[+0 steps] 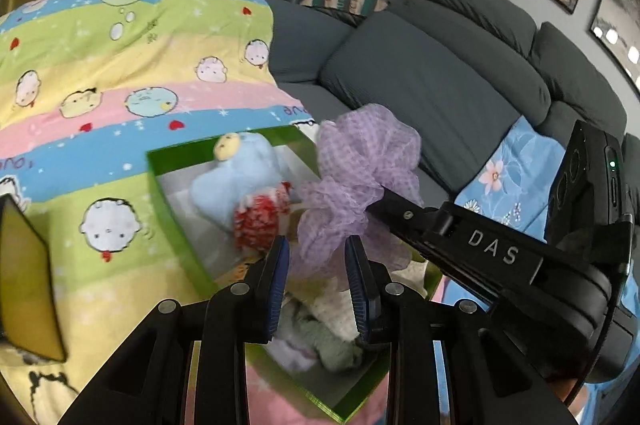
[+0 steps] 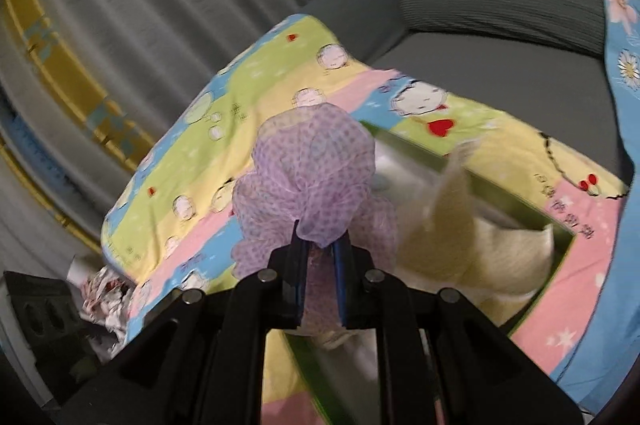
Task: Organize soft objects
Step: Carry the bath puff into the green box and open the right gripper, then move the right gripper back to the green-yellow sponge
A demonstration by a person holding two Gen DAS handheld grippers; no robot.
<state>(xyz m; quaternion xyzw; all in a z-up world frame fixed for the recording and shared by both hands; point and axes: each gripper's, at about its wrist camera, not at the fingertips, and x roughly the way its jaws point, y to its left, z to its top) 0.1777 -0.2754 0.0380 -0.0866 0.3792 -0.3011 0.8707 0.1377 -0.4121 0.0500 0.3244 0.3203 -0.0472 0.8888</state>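
Above green box rim: purple scrunchie.

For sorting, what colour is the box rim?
Bright green box rim, clearest in the left wrist view.

Access to the green box: its mouth is largely blocked. A blue plush and red pompom fill the 11 o'clock part, towels the 6 o'clock part. The purple mesh, pinched in the right claw, hangs over the 1 o'clock rim, directly between the parted fingers of the left claw. In the right wrist view, a cream cloth rises above the rim at 3 o'clock. The quilt at 10 o'clock lies bare.
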